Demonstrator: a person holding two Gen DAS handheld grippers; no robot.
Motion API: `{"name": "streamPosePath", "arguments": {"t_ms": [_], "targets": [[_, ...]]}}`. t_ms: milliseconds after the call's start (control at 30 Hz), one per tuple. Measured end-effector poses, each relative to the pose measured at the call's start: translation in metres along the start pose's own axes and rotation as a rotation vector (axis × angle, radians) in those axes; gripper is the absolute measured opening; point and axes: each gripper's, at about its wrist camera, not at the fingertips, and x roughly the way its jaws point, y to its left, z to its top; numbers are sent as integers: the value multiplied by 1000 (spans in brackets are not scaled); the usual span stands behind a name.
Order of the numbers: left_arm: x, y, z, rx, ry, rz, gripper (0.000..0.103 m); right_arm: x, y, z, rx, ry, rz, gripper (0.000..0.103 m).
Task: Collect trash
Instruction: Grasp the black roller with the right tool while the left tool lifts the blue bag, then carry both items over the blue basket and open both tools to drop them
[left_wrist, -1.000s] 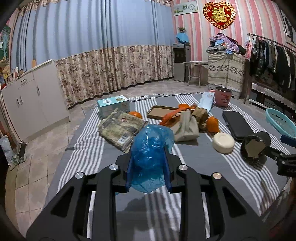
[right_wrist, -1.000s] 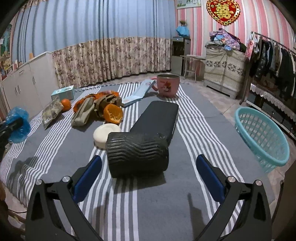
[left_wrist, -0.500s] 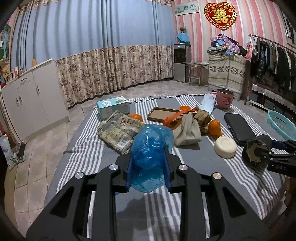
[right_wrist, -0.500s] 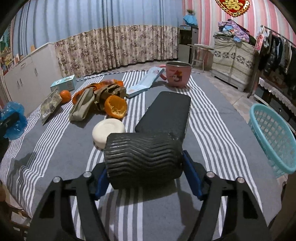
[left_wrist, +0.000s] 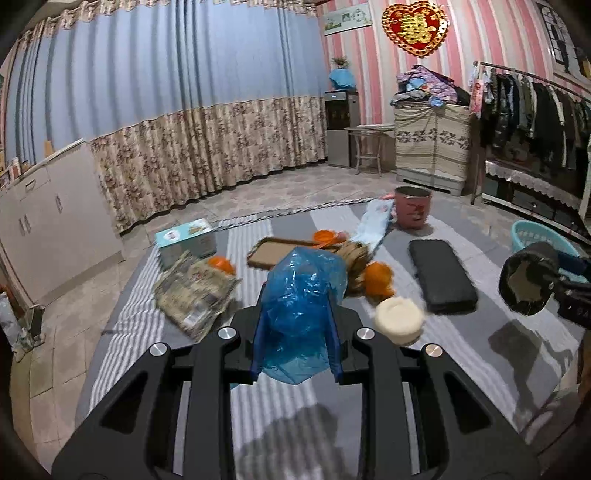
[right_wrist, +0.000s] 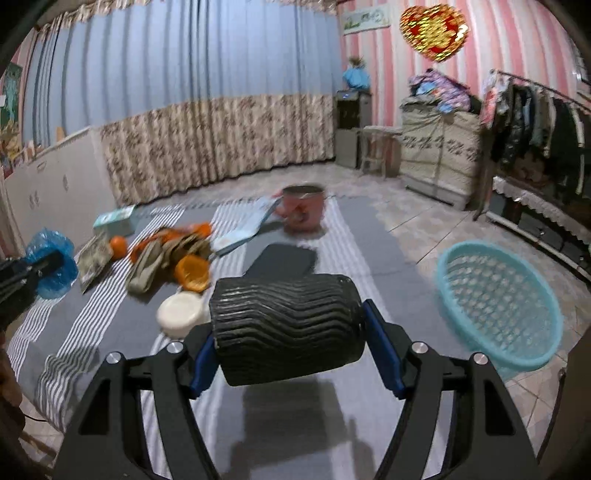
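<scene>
**A:** What have the tongs got?

**B:** The right gripper (right_wrist: 291, 347) has its jaws about half closed, and its blue pads press on both ends of a black ribbed paper cup (right_wrist: 288, 325) lying sideways between them. The jaws have just closed onto it. It hangs clear of the striped mat (right_wrist: 110, 332), with its shadow underneath.

**A:** And the other one?

**B:** The left gripper (left_wrist: 295, 347) is nearly closed, pinching a crumpled blue plastic bag (left_wrist: 301, 299) that bulges up over the pads.

**A:** How will that cup behave?

**B:** I'd judge it light and hollow, with thin walls that would buckle if squeezed across the middle. Holding it end to end, at rim and base, looks like the stiffer way. The corrugated sleeve would give friction, but the pads are on the smooth ends, so it could roll or pivot if swung hard.

**A:** The bag?

**B:** Soft, almost weightless and slippery. A bunched wad holds better than a single layer, and that is what it has.

**A:** Where does it all go?

**B:** Probably the turquoise basket (right_wrist: 498, 302) on the tiles just right of the mat. Orange peels (right_wrist: 192, 273), a wrapper (left_wrist: 195, 299) and a white round lid (right_wrist: 179, 314) still lie on the mat.
</scene>
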Motion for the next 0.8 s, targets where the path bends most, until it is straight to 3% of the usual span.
{"name": "streamPosePath", "arguments": {"t_ms": [433,800], "targets": [[-11,-125,51,82,-61,-181,25,-49,-135,18,137,-79,-146,69],[-20,-229,78,137,-83,-343,25,-83,-214,14,220,-125,-270,69]]}}
